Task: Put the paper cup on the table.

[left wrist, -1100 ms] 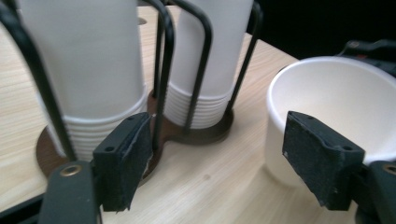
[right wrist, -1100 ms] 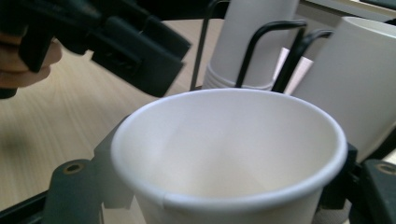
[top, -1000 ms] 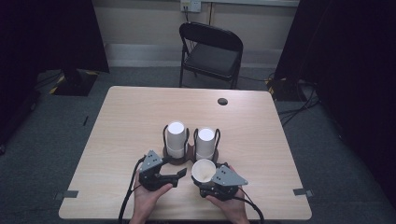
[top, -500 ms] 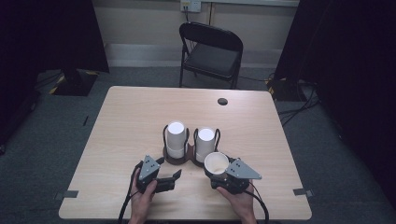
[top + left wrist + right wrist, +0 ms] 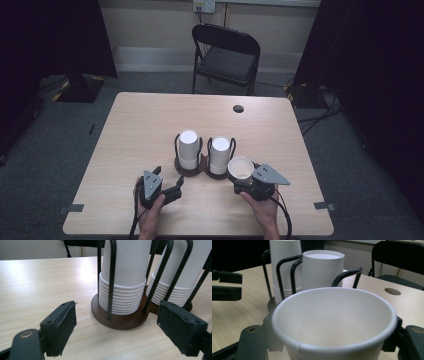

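Here, a single white paper cup (image 5: 241, 169), mouth up, is pinched between the jaws of the right gripper (image 5: 248, 183), near the front edge of the wooden table (image 5: 150, 120) and just right of the cup holder (image 5: 206, 167). Compared with half a second before, the cup is seen slightly farther right and forward, away from the right-hand stack (image 5: 220, 155). The left gripper (image 5: 179, 184) has been turned toward the holder, and its jaws are spread wide, with nothing between them (they had pointed more to the side). In the left gripper view, the brown base (image 5: 117, 320) and black wire uprights (image 5: 111, 277) are framed between the two pads (image 5: 63, 328), the nested rims of the left-hand stack (image 5: 123, 277) just above the base. Both stacks are kept upside down in the holder, near the middle of the table. No brand, label or writing can be read on the cups or grippers. A black folding chair (image 5: 227, 52) is set beyond the far edge.
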A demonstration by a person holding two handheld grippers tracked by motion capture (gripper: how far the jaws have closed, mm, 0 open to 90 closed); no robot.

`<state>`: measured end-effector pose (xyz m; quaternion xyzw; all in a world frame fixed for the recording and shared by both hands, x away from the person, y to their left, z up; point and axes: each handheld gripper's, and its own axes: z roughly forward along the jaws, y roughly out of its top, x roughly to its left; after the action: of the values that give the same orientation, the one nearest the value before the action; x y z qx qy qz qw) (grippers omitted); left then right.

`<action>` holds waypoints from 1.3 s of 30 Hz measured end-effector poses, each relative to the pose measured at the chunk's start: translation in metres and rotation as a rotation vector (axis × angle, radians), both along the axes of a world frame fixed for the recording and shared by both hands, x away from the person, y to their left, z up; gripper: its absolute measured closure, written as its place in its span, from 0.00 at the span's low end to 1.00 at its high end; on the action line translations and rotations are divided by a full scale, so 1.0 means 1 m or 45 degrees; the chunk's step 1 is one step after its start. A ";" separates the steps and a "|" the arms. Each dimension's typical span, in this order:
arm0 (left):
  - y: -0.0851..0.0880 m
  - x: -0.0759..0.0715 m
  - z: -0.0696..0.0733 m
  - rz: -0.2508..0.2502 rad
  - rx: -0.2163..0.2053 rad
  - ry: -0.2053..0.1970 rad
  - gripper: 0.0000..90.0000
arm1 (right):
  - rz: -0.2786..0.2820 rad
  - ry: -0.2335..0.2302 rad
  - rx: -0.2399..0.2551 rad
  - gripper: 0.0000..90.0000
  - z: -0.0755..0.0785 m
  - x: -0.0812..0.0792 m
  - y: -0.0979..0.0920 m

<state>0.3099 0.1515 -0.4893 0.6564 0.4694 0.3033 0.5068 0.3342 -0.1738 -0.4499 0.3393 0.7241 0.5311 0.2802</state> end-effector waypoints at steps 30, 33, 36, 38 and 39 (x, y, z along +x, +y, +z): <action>0.002 -0.006 -0.008 0.055 -0.037 -0.151 0.17 | -0.216 0.022 0.190 0.27 0.010 0.065 -0.044; 0.000 -0.007 -0.008 0.069 -0.018 -0.165 0.17 | -0.258 0.018 0.189 0.27 0.006 0.072 -0.047; 0.001 -0.008 -0.008 0.067 -0.026 -0.172 0.17 | -0.285 0.010 0.160 0.27 0.002 0.082 -0.047; 0.001 -0.008 -0.008 0.070 -0.032 -0.170 0.17 | -0.285 0.015 0.157 0.27 0.002 0.088 -0.047; 0.002 -0.007 -0.008 0.072 -0.033 -0.170 0.17 | -0.282 0.015 0.157 0.27 0.002 0.091 -0.046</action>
<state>0.3024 0.1532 -0.4975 0.6145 0.4568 0.3544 0.5367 0.4253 -0.2202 -0.4479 0.4368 0.6499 0.5384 0.3114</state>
